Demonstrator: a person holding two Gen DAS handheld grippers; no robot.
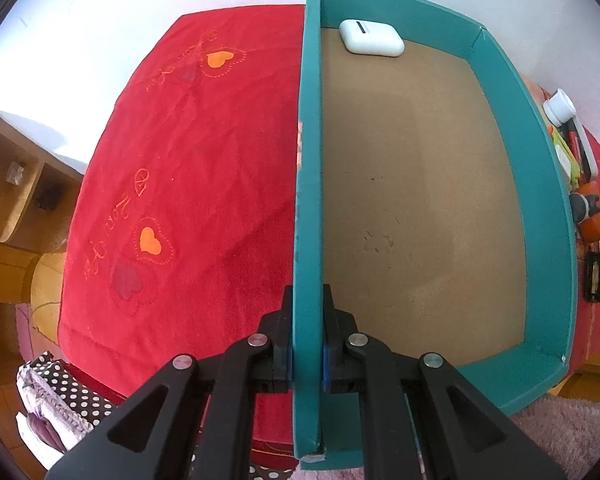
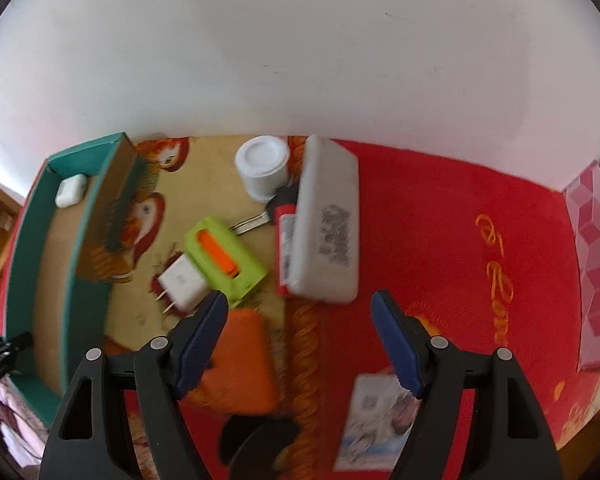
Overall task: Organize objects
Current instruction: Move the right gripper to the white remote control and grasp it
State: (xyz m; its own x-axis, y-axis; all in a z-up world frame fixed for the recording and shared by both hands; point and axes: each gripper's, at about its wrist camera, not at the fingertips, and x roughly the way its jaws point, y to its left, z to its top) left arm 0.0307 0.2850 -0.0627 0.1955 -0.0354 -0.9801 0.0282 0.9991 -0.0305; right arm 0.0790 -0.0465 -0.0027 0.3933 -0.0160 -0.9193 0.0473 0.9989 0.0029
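The left gripper (image 1: 307, 344) is clamped on the near left wall of the teal box (image 1: 548, 200), which sits on the red cloth (image 1: 180, 160) with a white earbud case (image 1: 371, 38) in its far corner, while the right gripper (image 2: 300, 336) hangs spread wide and empty above the loose items right of the box.

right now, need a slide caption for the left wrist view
Left gripper shut on the teal cardboard box's side wall; white earbud case inside.

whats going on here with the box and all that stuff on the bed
A person is tidying with two handheld grippers. The left gripper is shut on a side wall of the teal box, which holds only a white earbud case. The right gripper hangs open and empty above the loose items, near the white charger plug.
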